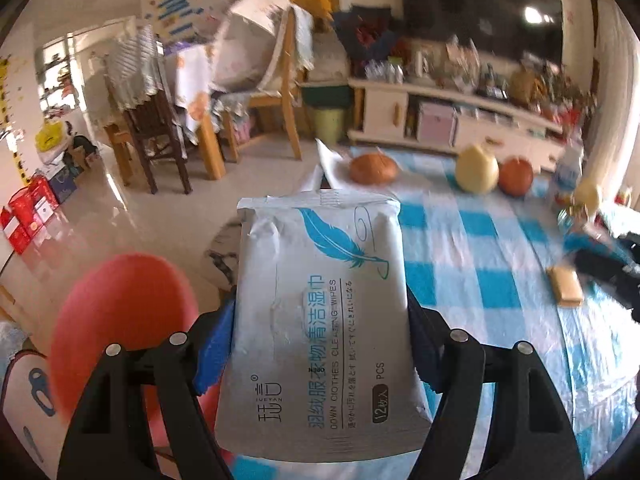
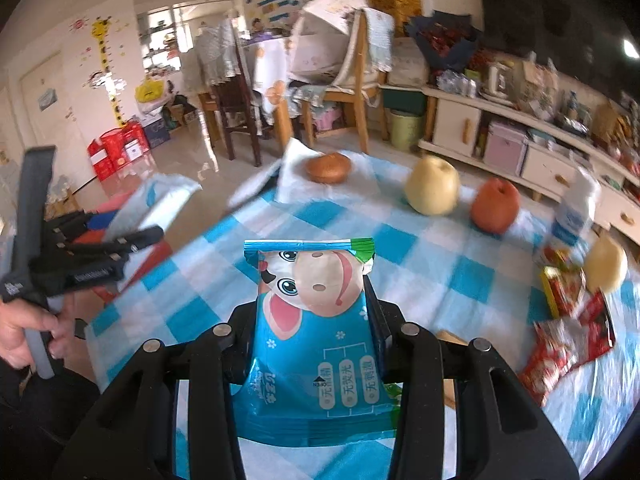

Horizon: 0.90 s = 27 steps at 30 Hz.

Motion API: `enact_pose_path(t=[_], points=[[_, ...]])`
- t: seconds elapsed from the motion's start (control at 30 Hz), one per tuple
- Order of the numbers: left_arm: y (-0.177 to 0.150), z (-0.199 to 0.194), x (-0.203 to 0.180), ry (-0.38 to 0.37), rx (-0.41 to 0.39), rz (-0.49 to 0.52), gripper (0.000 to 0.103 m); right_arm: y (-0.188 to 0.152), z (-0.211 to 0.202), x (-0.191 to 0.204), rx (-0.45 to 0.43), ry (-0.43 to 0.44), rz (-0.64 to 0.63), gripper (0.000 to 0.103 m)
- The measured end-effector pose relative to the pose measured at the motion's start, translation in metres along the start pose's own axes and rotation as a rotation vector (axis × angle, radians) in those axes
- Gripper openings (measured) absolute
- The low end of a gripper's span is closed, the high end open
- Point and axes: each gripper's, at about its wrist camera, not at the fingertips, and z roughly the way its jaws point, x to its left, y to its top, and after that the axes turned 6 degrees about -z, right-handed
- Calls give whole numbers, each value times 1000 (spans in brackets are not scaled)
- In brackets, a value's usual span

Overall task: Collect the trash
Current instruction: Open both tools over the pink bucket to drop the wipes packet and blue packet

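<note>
Two packs gripped: left gripper [image 1: 320, 336] jaws clamp the wipes pack [image 1: 320, 320] lengthwise, nearer the red bin [image 1: 124, 320]; right gripper [image 2: 316, 340] jaws clamp the blue pouch [image 2: 316, 340] above the bench [image 2: 440, 280].

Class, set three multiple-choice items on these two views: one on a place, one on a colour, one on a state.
1. Where does the brown round bun lie?
A on white paper
B on the floor
C in a bowl

2. What colour is the feather on the white wipes pack?
A red
B blue
C green

3. How does the right tool stand?
A open, holding nothing
B out of view
C shut on the blue cartoon-cow packet

Answers: 1 A, white paper shows under it; 2 B, printed blue; 3 C, both fingers press its sides.
</note>
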Motion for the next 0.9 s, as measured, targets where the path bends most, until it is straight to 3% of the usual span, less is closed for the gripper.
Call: enact_pose_path(t=[0.2, 0.33, 0.6, 0.77, 0.9], points=[[19, -42, 80, 52, -58, -90, 74, 59, 25, 74, -44, 102, -100, 42], [21, -48, 133, 109, -59, -135, 74, 95, 58, 133, -37, 185, -152, 43], [4, -15, 217, 135, 34, -269, 74, 129, 139, 222, 55, 268, -246, 43], [-6, 7, 234, 109, 69, -313, 75, 133, 170, 248, 96, 283, -276, 44], [-12, 18, 238, 98, 93, -321, 77, 137, 176, 253, 82, 248, -285, 74]])
